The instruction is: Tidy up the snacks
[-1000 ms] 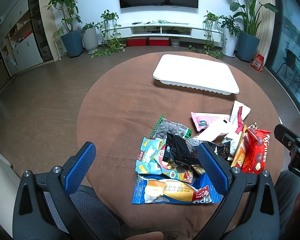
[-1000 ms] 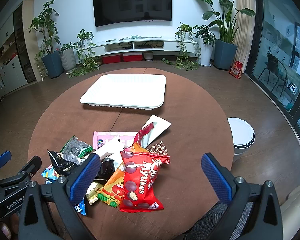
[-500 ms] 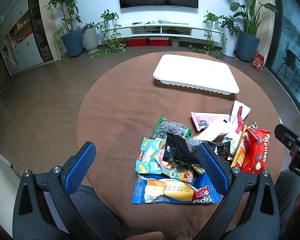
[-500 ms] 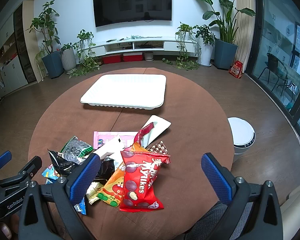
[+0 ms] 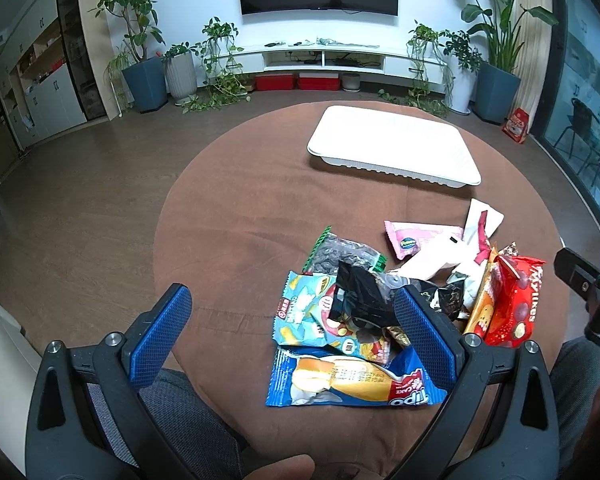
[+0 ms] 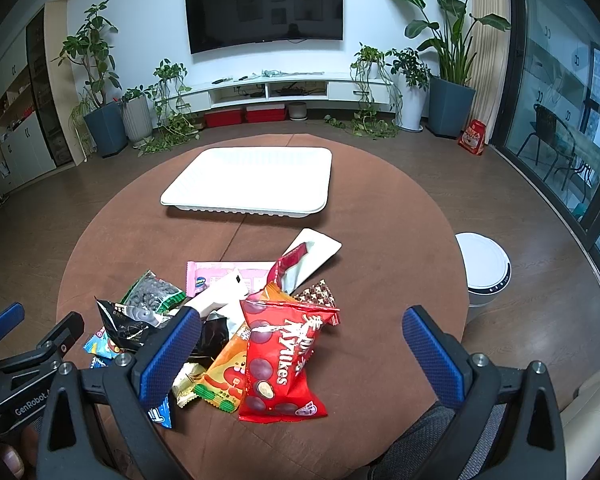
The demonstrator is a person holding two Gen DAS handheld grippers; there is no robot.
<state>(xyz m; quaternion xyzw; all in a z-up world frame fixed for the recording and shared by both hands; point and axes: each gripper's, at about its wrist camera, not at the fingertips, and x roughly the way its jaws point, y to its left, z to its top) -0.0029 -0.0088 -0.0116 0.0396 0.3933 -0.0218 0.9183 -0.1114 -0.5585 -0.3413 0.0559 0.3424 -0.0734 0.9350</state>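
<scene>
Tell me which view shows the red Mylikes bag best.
The right wrist view: the red Mylikes bag lies face-up near centre, its lettering fully readable. In the left wrist view the same bag sits at the far right, foreshortened, with the orange packet crowding its edge.

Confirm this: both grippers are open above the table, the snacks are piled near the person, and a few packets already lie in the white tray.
Not quite. The white tray holds no packets, as the right wrist view shows. The rest stands: the left gripper and right gripper are open, and the snacks are piled near the person.
</scene>
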